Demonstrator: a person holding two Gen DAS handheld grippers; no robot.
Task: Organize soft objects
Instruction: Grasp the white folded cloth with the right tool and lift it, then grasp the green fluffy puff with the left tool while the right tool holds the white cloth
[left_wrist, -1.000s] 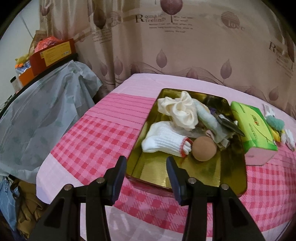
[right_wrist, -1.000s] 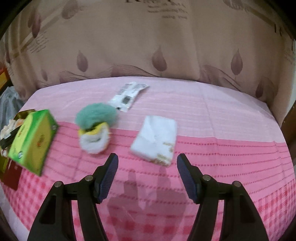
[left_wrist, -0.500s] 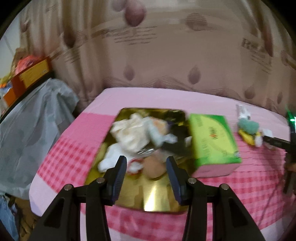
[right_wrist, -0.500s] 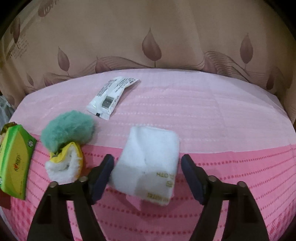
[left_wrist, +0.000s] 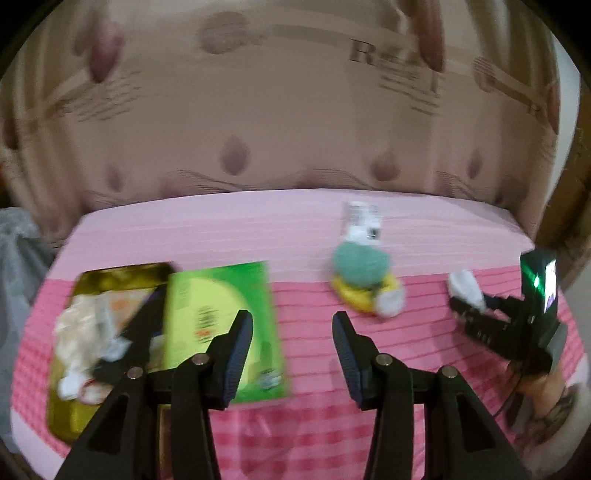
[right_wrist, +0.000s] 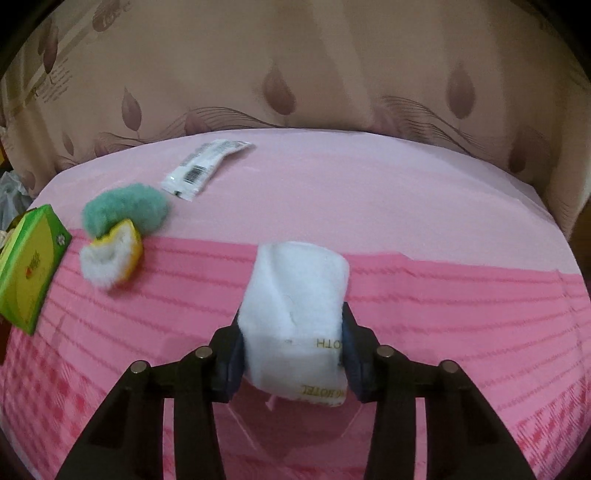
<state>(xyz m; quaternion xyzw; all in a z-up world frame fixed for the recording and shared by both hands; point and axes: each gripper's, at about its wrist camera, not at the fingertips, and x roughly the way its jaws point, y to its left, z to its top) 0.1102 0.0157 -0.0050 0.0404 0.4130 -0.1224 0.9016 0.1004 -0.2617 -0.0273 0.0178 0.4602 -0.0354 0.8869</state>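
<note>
1. The right claw (right_wrist: 291, 349) was clamped on the towel (right_wrist: 295, 295), one pad pressing each side of its near end. The rest of the folded white cloth stuck out ahead over the pink counter (right_wrist: 406, 206); I could not tell whether its far end touched the cloth below.
2. The left claw (left_wrist: 292, 345) hung with its pads wide apart and nothing between them, above the counter near the green box (left_wrist: 218, 317).
3. The towel looked light, thick and squashy. It bulged between the pads, so I judged it would sag and might unfold if held by one layer. A grip across the whole folded stack, near the middle, seemed safest. It did not look slippery or fragile.
4. The puff (right_wrist: 125, 210), teal fluff on a yellow-and-white piece, lay well apart from the towel, to its left, and looked just as soft and light.
5. A flat white packet (right_wrist: 207, 168) lay behind the puff, nearer the curtain (right_wrist: 295, 66).
6. Only the left view showed the gold tray (left_wrist: 66, 417) with a heap of pale soft things in it, just beside the box. That is probably where the towel belonged.
7. That view also caught the right claw from the side, with a bit of towel at its tip, but it was blurred.
8. Only the right view showed the grip clearly, along with the gold lettering on the towel's edge.
</note>
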